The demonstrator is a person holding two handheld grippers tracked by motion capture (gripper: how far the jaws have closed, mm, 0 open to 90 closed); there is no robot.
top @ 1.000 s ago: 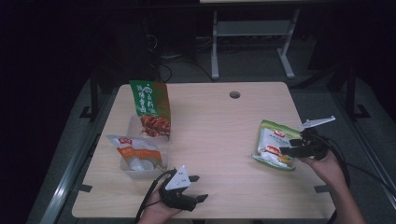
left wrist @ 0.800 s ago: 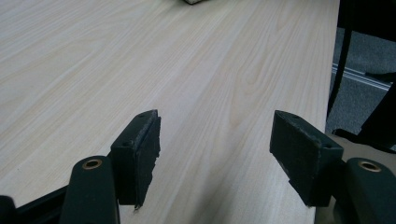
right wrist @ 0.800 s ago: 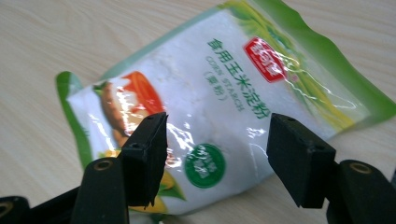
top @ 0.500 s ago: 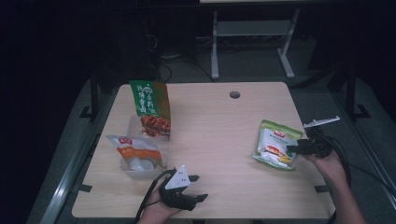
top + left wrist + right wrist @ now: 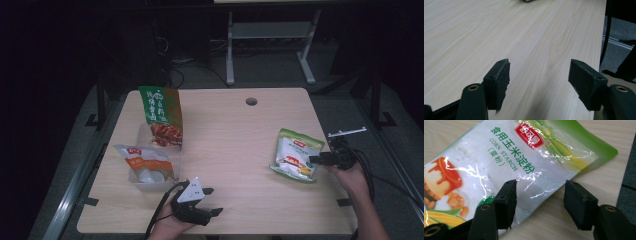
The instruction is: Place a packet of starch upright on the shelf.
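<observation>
A: The right gripper [image 5: 320, 160] sits at the right edge of the glossy green-and-white plastic pouch of corn starch [image 5: 296, 160], which lies flat on the pale wooden worktop [image 5: 235, 145] toward its right side. Are its fingers [image 5: 506, 202] on the pouch yet?

B: Not pressing. In the right gripper view they stand apart and have just been closing. One is over the pouch's corner and the other is past its edge, over bare wood. Only that thin edge lies between them.

A: So what could go wrong?

B: I think the bite is too shallow. If the fingers close on just the sealed rim, the slick film may slide out once the pouch is lifted. The powder inside would also sag to the far end and tilt the pouch hard.

A: And if the lower finger misses?

B: Then it scrapes the worktop and shoves the pouch leftward instead of getting under it.

A: The left gripper [image 5: 200, 205]?

B: It is near the front edge, well apart from everything. Its fingers [image 5: 499, 80] are spread over bare wood with nothing between them, so it cannot steady the pouch.
</observation>
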